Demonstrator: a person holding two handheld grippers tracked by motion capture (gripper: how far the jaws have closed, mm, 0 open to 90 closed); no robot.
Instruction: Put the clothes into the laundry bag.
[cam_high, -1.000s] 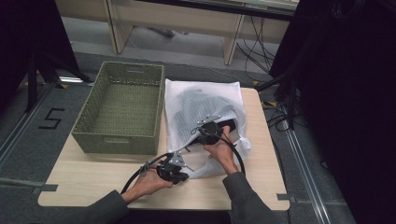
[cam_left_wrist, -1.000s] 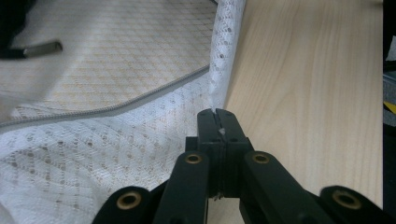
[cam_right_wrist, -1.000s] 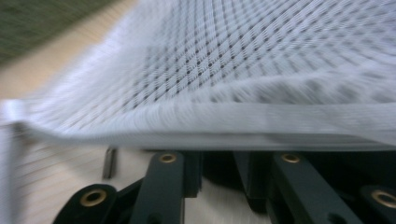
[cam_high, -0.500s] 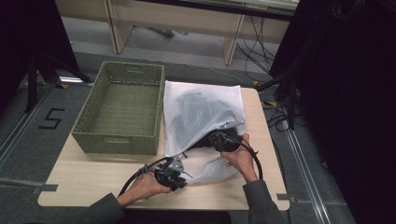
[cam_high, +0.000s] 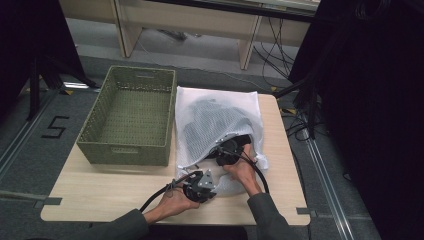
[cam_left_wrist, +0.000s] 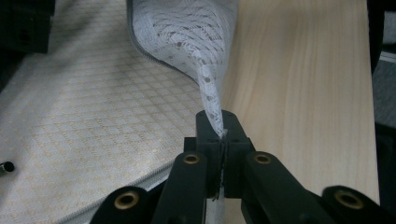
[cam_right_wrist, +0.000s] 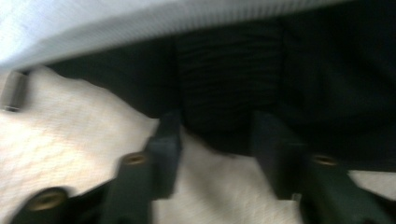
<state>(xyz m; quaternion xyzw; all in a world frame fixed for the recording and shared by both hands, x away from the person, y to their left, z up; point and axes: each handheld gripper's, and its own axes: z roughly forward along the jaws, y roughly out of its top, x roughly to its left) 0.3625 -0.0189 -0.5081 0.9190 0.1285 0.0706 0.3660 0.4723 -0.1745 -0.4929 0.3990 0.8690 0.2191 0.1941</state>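
Note:
A white mesh laundry bag lies on the wooden table with a dark garment showing through it. My left gripper is shut on the bag's near edge, and the mesh rises from between its closed jaws. My right gripper sits at the bag's opening. Its jaws have just been opening and stand apart, with a fold of the dark garment between them and the bag's white mesh above.
A green woven basket stands empty on the table's left half, right beside the bag. Bare wood runs along the bag's right side and the table's near edge. Cables and dark stands crowd the floor to the right.
The right gripper has dropped lower at the bag's opening and spread its jaws. The left gripper has slid a little to the right, still pinching the bag's edge.

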